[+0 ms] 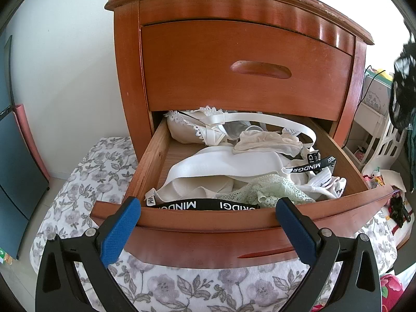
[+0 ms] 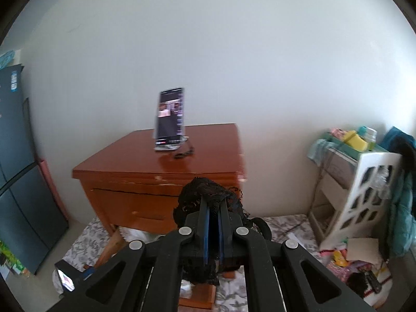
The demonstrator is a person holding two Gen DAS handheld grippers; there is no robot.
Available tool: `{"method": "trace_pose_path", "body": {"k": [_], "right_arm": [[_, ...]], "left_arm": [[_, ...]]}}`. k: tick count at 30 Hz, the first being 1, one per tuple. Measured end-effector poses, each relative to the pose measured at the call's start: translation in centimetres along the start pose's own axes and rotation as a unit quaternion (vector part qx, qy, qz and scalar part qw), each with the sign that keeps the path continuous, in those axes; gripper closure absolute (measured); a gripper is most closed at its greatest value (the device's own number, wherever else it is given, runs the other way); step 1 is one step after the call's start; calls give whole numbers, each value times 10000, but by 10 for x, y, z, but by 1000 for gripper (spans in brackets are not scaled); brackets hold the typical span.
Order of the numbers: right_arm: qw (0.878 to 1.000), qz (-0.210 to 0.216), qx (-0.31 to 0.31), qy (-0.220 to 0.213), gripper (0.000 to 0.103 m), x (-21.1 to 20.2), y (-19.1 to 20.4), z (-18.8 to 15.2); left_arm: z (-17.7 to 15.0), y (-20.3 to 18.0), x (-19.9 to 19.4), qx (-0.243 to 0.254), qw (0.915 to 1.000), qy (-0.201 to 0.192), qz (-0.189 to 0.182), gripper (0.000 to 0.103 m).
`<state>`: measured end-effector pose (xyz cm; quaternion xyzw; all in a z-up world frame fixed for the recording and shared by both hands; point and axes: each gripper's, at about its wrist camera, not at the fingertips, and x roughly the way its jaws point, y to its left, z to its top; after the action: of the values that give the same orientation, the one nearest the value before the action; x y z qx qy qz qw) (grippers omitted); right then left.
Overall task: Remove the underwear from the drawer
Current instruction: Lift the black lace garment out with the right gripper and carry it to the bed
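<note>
Up above the drawer (image 1: pixel 156 221), right tool (image 2: pixel 213 202) pinches black lace underwear (image 2: pixel 208 189); left tool (image 1: pixel 208 205) gapes empty.

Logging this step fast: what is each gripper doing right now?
Left gripper: open, empty, at the drawer front.
Right gripper: closed on black lace underwear.

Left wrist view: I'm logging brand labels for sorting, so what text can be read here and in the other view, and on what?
"MINDGR": black band on clothes in the drawer.
"MIND" and "GI": black band, upside down, partly hidden.
White tag: too small to read.
Box writing: blurred.
Phone screen: blurred.
Fridge sticker: unreadable.
</note>
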<state>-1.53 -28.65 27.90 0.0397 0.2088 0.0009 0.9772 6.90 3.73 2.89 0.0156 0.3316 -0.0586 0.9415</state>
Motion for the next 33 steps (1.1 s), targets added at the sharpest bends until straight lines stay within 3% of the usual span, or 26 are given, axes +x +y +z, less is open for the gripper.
{"method": "trace_pose_path", "body": {"k": [6, 11, 19, 33], "right_arm": [[9986, -342, 196, 345, 97, 17, -35, -22], [9911, -618, 516, 1064, 96, 62, -66, -71], [9507, -1102, 1265, 2609, 96, 156, -116, -190], [8949, -1631, 1532, 3861, 94, 211, -146, -301]], "left_arm": [[0, 0, 0, 0, 10000, 1, -2, 0], [0, 0, 0, 0, 10000, 0, -2, 0], [0, -1, 0, -2, 10000, -1, -1, 0], [0, 0, 0, -1, 10000, -2, -2, 0]]}}
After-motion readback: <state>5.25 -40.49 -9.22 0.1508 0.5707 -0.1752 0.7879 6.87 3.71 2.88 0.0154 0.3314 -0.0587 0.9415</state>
